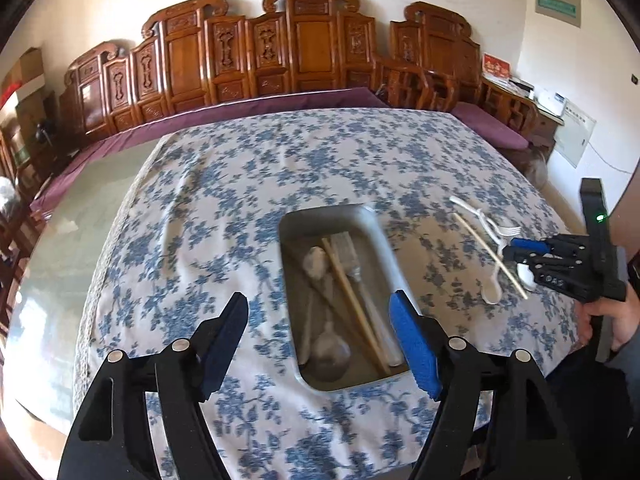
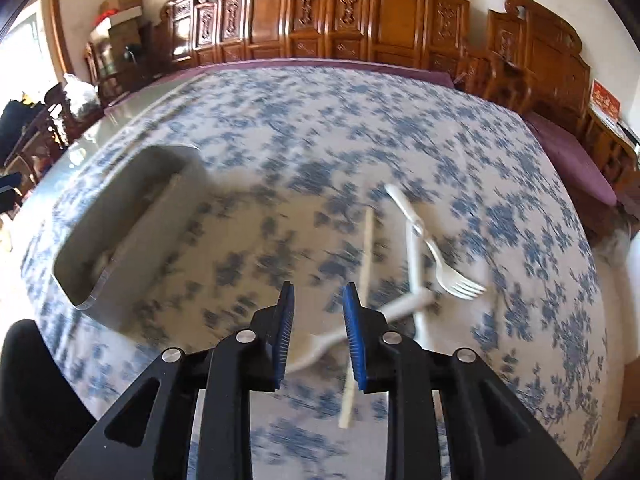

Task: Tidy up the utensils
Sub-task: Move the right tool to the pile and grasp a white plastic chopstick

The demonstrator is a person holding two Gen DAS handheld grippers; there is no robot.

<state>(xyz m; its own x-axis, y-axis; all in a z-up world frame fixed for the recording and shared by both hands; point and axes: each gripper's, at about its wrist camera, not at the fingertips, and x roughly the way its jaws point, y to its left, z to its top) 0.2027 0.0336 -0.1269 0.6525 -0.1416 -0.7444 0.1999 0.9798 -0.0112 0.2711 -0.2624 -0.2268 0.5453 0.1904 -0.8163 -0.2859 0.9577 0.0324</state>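
Observation:
A metal tray (image 1: 376,236) sits on the floral tablecloth and holds spoons (image 1: 330,350), a chopstick (image 1: 354,304) and a fork. My left gripper (image 1: 320,320) hovers over the tray's near end, open and empty. To the right lie a loose chopstick (image 1: 488,254), a white fork (image 1: 482,218) and white spoons (image 1: 492,284). My right gripper (image 2: 318,312) is open and empty, just above these; it also shows in the left wrist view (image 1: 516,246). In the right wrist view the chopstick (image 2: 366,248), fork (image 2: 452,276) and a spoon (image 2: 400,306) lie ahead, the tray (image 2: 92,292) to the left.
The blue floral tablecloth (image 1: 248,184) covers a glass table (image 1: 92,208). A carved wooden bench with a purple cushion (image 1: 280,98) runs along the far edge. A person's hand (image 1: 618,320) holds the right gripper at the table's right side.

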